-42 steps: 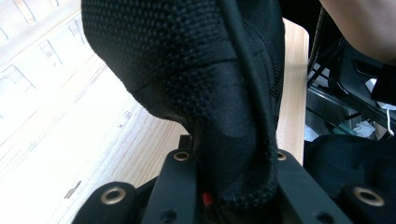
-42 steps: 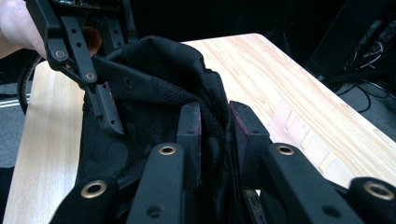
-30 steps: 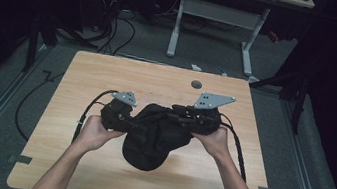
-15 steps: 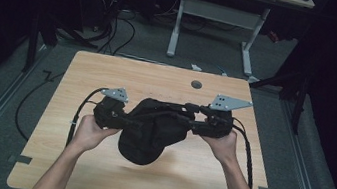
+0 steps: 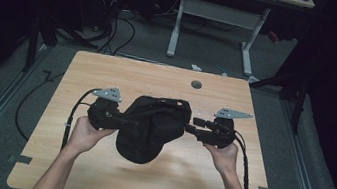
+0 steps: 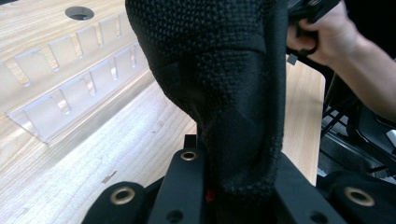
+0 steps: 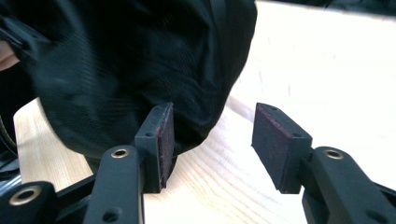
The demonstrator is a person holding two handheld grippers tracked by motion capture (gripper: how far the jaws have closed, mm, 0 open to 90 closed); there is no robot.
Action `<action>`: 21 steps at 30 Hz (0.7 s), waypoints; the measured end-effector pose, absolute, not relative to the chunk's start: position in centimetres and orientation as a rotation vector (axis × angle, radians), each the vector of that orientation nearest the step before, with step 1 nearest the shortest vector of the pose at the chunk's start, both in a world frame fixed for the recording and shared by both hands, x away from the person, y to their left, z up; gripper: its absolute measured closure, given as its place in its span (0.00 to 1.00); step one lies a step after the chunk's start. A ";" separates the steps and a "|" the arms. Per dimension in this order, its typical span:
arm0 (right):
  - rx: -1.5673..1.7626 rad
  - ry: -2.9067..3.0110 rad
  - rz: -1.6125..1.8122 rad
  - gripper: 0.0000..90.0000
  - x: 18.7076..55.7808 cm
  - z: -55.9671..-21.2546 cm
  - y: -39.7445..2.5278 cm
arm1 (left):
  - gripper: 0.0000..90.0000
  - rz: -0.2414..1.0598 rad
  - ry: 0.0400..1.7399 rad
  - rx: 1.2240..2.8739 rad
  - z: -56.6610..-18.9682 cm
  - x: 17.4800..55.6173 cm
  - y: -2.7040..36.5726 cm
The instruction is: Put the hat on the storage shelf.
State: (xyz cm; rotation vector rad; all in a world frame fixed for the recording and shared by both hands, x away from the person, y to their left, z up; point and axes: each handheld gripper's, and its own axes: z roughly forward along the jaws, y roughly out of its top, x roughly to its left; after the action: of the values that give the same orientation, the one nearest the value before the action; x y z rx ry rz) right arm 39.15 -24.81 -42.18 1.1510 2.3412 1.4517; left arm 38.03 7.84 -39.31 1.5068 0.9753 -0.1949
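Pale wood table (image 5: 94, 174), dark room beyond. Black cap (image 5: 154, 125) at table's centre, pinched by left gripper (image 6: 233, 196). Right gripper (image 7: 210, 135) spread beside cap. Round hole (image 5: 196, 84) near table's far edge.

On my wooden table (image 5: 94, 169) I count one black cap (image 5: 151, 127), lying near its middle. I hold two grippers over it: my left gripper (image 5: 122, 120) at the cap's left edge and my right gripper (image 5: 191, 124) at its right. Beyond the cap sits one round hole (image 5: 196, 84) (a dark grommet in the tabletop). Behind the table stands one desk frame (image 5: 212, 25), with two white legs.
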 end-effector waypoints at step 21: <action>1.041 2.357 1.448 0.98 39.8 -40.6 -23.9 | 0.88 -0.186 0.965 1.562 -39.8 37.5 7.6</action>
State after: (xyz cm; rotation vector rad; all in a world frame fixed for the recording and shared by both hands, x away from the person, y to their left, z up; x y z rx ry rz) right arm 39.81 -23.88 -40.65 1.0408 2.3568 1.4484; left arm 37.51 7.63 -39.78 1.5615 0.9648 -0.1858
